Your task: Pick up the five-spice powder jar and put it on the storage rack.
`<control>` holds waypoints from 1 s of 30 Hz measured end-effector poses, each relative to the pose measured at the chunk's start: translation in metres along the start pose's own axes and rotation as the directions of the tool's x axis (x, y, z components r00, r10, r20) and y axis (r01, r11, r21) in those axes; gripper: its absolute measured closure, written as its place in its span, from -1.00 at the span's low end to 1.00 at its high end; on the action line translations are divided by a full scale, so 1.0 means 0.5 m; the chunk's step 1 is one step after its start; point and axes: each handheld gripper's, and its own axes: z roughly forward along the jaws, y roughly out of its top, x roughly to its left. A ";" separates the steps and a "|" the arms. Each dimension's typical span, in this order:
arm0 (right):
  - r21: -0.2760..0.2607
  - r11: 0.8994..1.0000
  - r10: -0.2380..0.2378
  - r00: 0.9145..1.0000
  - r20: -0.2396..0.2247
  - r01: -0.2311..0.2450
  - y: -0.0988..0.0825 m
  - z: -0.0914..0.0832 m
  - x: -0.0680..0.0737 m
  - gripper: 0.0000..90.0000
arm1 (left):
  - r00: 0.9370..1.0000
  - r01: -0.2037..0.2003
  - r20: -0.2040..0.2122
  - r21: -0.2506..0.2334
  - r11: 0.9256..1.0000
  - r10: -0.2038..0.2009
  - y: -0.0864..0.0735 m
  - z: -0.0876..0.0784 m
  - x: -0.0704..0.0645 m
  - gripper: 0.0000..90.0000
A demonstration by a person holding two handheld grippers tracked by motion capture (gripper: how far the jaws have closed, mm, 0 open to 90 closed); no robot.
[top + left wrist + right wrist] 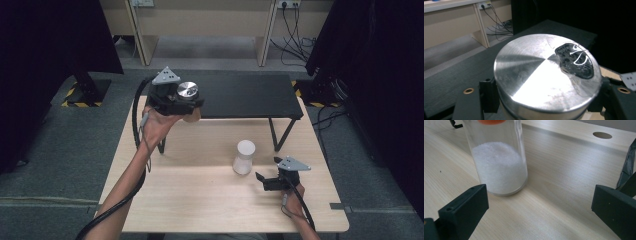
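We've got the metal lid clamped between the jaws of the left gripper, shiny round top facing up, a dark sticker near one edge. It's held up in the air over the near edge of the black bench, well clear of the wooden table. The lid looks like it belongs to the jar, which stands upright on the table, apart from the lid, white powder filling its lower part; seen close in the right gripper view, something orange shows near its top, can't tell what. The right gripper rests low on the table just beside the jar, jaws spread wide, nothing between them, pointed at the jar but not touching.

Our read: lid is off and lifted away, so the opening part looks done. Left to do, probably: put the lid down somewhere, and the right gripper may yet take the jar.
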 end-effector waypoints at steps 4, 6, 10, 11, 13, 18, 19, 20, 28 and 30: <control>0.000 1.000 0.000 1.000 0.000 0.000 0.000 0.000 0.000 -0.98 | 0.999 0.006 -0.039 0.010 1.000 -0.006 0.011 0.004 0.001 -0.31; 0.000 1.000 -0.001 1.000 0.000 0.001 0.000 0.000 0.000 -0.98 | 0.999 0.014 -0.053 0.009 1.000 -0.013 0.014 0.007 0.004 -0.31; 0.000 1.000 -0.001 1.000 0.000 0.001 0.000 0.000 0.000 -0.98 | 0.995 0.031 -0.093 0.009 0.999 -0.030 0.022 0.015 0.007 -0.31; 0.000 1.000 -0.001 1.000 0.001 0.001 0.000 0.000 0.000 -0.98 | 0.994 0.033 -0.103 0.011 0.999 -0.032 0.024 0.018 0.007 -0.31; 0.000 1.000 -0.002 1.000 0.000 0.002 0.000 0.000 0.000 -0.98 | 0.992 0.033 -0.123 0.021 0.999 -0.031 0.030 0.022 0.008 -0.31; 0.000 1.000 -0.004 1.000 -0.001 0.004 0.000 0.000 0.000 -0.98 | 0.987 0.066 -0.149 0.010 0.998 -0.064 0.028 0.026 0.019 -0.31; 0.000 1.000 -0.005 1.000 -0.001 0.005 0.000 0.000 0.000 -0.98 | 0.985 0.070 -0.157 0.011 0.997 -0.067 0.028 0.026 0.020 -0.31; 0.000 1.000 -0.005 1.000 -0.001 0.005 0.000 0.000 0.000 -0.98 | 0.983 0.073 -0.168 0.013 0.997 -0.070 0.029 0.027 0.020 -0.31; -0.001 1.000 -0.005 1.000 -0.001 0.005 0.000 0.000 0.000 -0.98 | 0.973 0.083 -0.218 0.026 0.996 -0.075 0.029 0.034 0.024 -0.31; -0.001 1.000 -0.005 1.000 -0.002 0.005 0.000 0.000 0.000 -0.98 | 0.972 0.090 -0.221 0.027 0.996 -0.082 0.029 0.036 0.027 -0.31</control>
